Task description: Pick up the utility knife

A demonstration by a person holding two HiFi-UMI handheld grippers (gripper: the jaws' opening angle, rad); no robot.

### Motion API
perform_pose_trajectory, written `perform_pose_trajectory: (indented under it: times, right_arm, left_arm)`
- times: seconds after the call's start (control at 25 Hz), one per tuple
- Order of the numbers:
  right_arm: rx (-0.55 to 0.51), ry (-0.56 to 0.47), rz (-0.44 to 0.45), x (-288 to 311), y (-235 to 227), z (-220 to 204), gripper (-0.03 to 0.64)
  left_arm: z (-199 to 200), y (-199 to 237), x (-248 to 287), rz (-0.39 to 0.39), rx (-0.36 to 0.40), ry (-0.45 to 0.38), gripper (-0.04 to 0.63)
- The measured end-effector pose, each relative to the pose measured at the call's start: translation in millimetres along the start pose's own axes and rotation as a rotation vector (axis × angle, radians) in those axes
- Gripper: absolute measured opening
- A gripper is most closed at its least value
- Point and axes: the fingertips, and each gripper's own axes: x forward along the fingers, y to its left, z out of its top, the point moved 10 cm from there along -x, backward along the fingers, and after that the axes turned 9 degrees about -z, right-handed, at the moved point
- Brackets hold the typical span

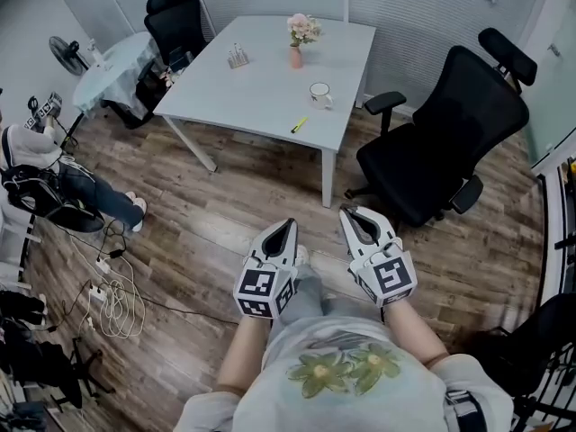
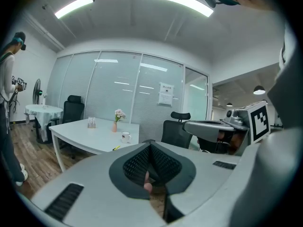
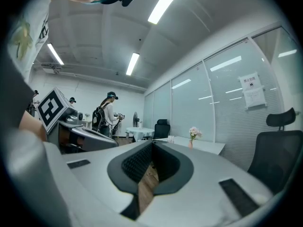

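Wood flooring [image 1: 198,232] is shown between the person [image 1: 342,376] and a white table [image 1: 261,93], well ahead. The left gripper [image 1: 290,226] is held closed on nothing; the yellow utility knife [image 1: 299,125] is seen untouched near the table's front edge; the right gripper [image 1: 347,212] is likewise closed, empty. The approach is judged in hand: the table must be neared, jaws opened.

white mug [image 1: 320,94] and pink vase [image 1: 296,57] on table [image 1: 261,88].
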Motion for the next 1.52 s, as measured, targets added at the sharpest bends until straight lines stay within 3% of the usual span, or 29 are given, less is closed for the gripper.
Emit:
perform_pose_trajectory:
  times: [0.56, 0.96, 1.28, 1.52]
  right_arm:
    - [-0.021, 0.068, 0.002, 94, -25, -9, 0.002]
    - [-0.043, 0.099, -0.008, 181, -50, -2, 0.002]
    - [-0.054, 0.114, -0.012, 240, -52, -3, 0.002]
    - [-0.058, 0.121, -0.039, 276, -50, -6, 0.002]
  left_arm:
    - [34, 86, 67, 0.016, -0.010, -0.023, 0.003]
    - [90, 170, 119, 0.042, 0.004, -0.123, 0.003]
    - [117, 222, 148, -0.018, 0.054, -0.174, 0.112]
    - [128, 256, 166, -0.050, 0.117, -0.166, 0.199]
